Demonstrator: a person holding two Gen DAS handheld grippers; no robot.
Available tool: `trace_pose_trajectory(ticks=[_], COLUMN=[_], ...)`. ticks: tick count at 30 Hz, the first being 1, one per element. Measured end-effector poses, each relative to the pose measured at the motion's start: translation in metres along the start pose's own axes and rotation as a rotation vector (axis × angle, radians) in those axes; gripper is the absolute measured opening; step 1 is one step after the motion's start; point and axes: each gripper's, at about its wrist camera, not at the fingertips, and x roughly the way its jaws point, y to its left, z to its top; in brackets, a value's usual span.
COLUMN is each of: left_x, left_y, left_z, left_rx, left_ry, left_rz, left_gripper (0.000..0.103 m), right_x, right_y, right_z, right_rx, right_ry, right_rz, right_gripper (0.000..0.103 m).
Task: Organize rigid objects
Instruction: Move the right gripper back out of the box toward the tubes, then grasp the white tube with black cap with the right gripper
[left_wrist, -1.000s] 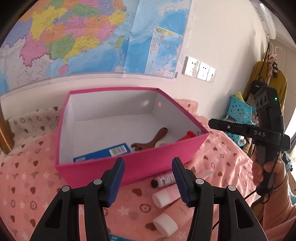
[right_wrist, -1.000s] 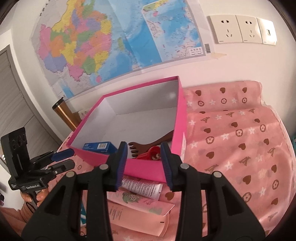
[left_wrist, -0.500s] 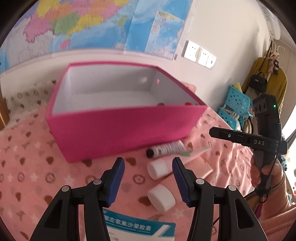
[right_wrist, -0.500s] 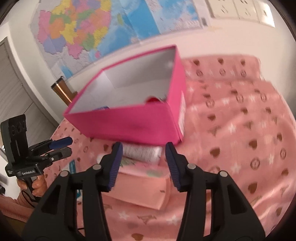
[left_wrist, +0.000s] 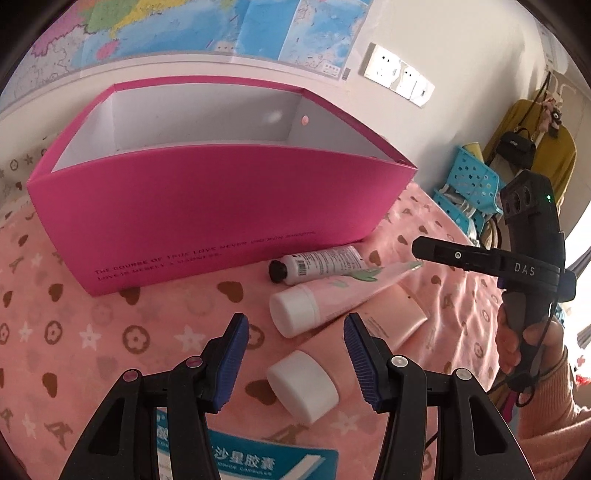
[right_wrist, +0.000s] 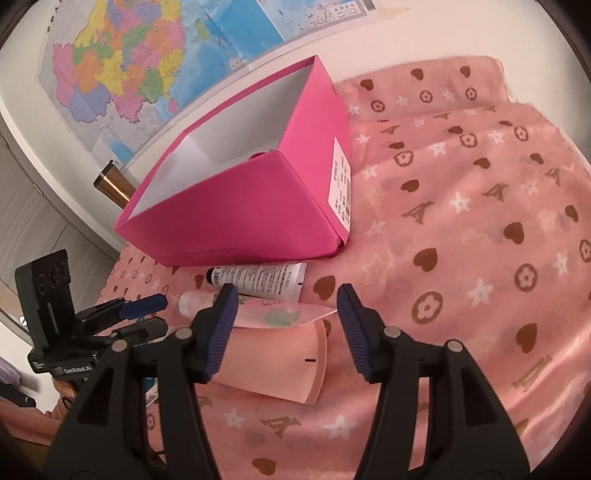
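Left claw (left_wrist: 295, 347): blue-padded fingers spread apart, empty, hovering low over the pink patterned cloth (left_wrist: 92, 332), just above a white-capped pale pink tube (left_wrist: 325, 373) and near a second pink tube (left_wrist: 332, 295) whose white cap points toward the camera. Right claw (right_wrist: 284, 325): fingers likewise apart and empty, poised over the flat crimped end of the pale pink tube (right_wrist: 280, 362). A white hand-cream tube with a black cap (left_wrist: 317, 264) lies on the cloth just beside the front wall of the open magenta box (left_wrist: 207, 206); the second pink tube partly overlaps it. A blue-and-white medicine carton (left_wrist: 258, 461) lies beneath the left claw. Behind the box, a wall map (right_wrist: 140, 66) and wall sockets (left_wrist: 395, 77).
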Motion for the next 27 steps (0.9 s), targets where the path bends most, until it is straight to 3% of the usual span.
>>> trace_pose_trajectory(ticks=[10, 20, 27], left_x=[0.019, 0.036, 0.034], left_y=[-0.002, -0.007, -0.005], left_z=[0.024, 0.023, 0.032], left_rx=[0.012, 0.037, 0.04], left_ry=[0.018, 0.082, 0.075], left_rz=[-0.016, -0.048, -0.027], left_gripper=[0.055, 0.055, 0.055], right_x=[0.022, 0.04, 0.042], right_y=[0.001, 0.004, 0.003], right_z=[0.016, 0.001, 0.009], right_rx=[-0.028, -0.073, -0.085], right_ry=[0.04, 0.146, 0.142], right_rz=[0.013, -0.007, -0.009], right_gripper=[0.058, 0.058, 0.058])
